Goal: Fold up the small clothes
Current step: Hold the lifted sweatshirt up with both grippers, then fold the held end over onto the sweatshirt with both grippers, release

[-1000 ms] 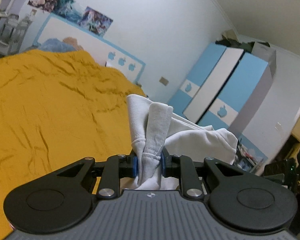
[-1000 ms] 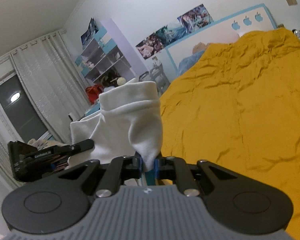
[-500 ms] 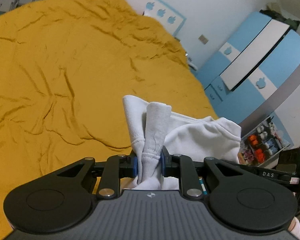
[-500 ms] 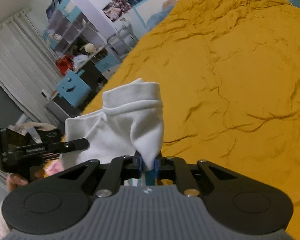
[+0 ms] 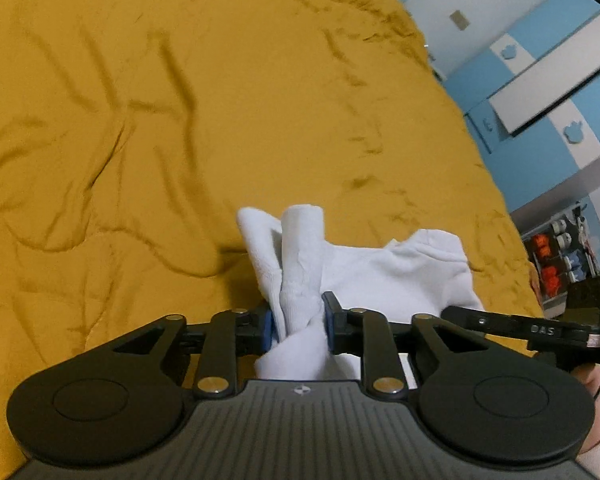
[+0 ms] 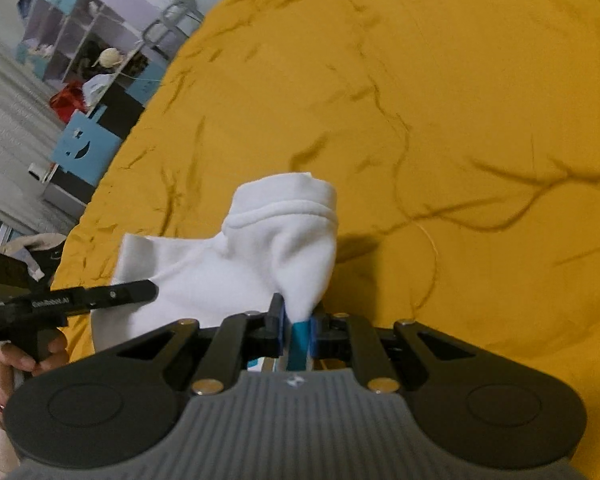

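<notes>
**A:** Where are your two tools at this moment?

**B:** Closest to you, your left gripper is clamped on a bunched fold of the white garment; the cloth fills the gap between its blue pads and spills back toward the housing. Your right gripper is pinched tight on another corner of the same white garment, with only a thin wedge of fabric caught between its pads.

**A:** And the garment itself?

**B:** It hangs stretched between your two tools, just above the yellow bedspread. In the left wrist view a rolled hem stands upright just past the pads, and the rest drapes off to the right, toward your other tool, whose black finger shows at the right edge. In the right wrist view a ribbed band folds over the top of the raised corner, and the body of the cloth slopes away to the left, where your left hand grips its handle.

**A:** What lies beyond it?

**B:** The creased bedspread runs far out in both views. Past its right edge, in the left wrist view, stands a blue and white wardrobe. Past its left edge, in the right wrist view, you have open shelves and a blue cabinet.
</notes>
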`<state>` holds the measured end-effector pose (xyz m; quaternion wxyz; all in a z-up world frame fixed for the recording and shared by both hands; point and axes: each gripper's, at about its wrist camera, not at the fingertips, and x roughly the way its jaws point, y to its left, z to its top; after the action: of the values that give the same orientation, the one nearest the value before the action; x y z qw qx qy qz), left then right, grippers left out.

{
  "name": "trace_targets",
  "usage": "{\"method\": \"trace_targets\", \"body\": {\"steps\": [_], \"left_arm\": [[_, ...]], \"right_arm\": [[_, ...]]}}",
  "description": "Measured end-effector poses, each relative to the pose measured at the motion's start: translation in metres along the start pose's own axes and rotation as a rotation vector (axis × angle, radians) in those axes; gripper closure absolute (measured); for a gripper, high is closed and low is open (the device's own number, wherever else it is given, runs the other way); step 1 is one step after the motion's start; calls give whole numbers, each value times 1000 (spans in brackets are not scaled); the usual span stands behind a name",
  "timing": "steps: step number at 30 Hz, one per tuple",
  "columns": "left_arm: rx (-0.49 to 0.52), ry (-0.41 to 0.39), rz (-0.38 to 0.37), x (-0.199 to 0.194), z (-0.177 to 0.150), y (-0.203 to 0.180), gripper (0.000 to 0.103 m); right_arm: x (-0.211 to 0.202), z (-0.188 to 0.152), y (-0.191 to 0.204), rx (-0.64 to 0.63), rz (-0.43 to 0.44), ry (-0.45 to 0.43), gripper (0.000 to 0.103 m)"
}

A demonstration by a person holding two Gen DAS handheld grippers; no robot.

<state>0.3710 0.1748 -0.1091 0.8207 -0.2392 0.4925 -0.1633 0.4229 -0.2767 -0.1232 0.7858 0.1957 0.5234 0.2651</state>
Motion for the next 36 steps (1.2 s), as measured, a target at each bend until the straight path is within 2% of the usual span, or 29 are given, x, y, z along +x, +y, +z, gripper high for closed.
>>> {"method": "trace_targets", "body": {"steps": [1,4,6,8,11,13,16,19,22,24,25,27,28,31,32,33,36], "left_arm": [[-5,6,7,3,0,5,70],[-1,1,7,2,-4,14,63],[3,-18,34,-6,-4,13,56],[43,-58,113,-19,-5,7,52],[114,-118,244,-45,-11,-9,58],[177,-160,304,-64,-21,-26,58],[215,-193,244,-92,-41,-50,58],[280,-178,235,-111,-72,-82,58],[346,-157,229,-118,-104,-109,65],[378,-173,229,-117,-122,-123,74],[399,-177,232,-118,-133,-128,75],[444,-166,242,-117,-154,-137,85],[463,-161,247,-116,-161,-141,86],[492,-144,272,-113,-184,-144,91],[496,-134,287,-111,-191,-141,93],[491,-112,298,-106,-194,-137,95],[486,-70,334,-90,-207,-125,96]], "right_arm": [[7,3,-4,11,-3,5,96],[15,1,-13,32,-44,-4,85],[9,0,-16,36,-81,-31,83],[0,2,-14,35,-116,-63,83],[-28,-4,-6,-15,-189,-112,87],[-49,-15,6,-64,-186,-128,87],[-71,-38,34,-204,-192,-133,87],[-81,-67,62,-316,-203,-127,87],[-92,-101,82,-383,-201,-122,87],[-96,-124,93,-424,-210,-115,87],[-96,-134,95,-446,-218,-109,87],[-97,-156,103,-493,-244,-99,87],[-99,-166,104,-507,-253,-93,87],[-106,-192,104,-531,-282,-96,84],[-107,-198,104,-543,-289,-93,78],[-107,-201,102,-553,-296,-84,75],[-97,-211,92,-545,-320,-62,75]]}}
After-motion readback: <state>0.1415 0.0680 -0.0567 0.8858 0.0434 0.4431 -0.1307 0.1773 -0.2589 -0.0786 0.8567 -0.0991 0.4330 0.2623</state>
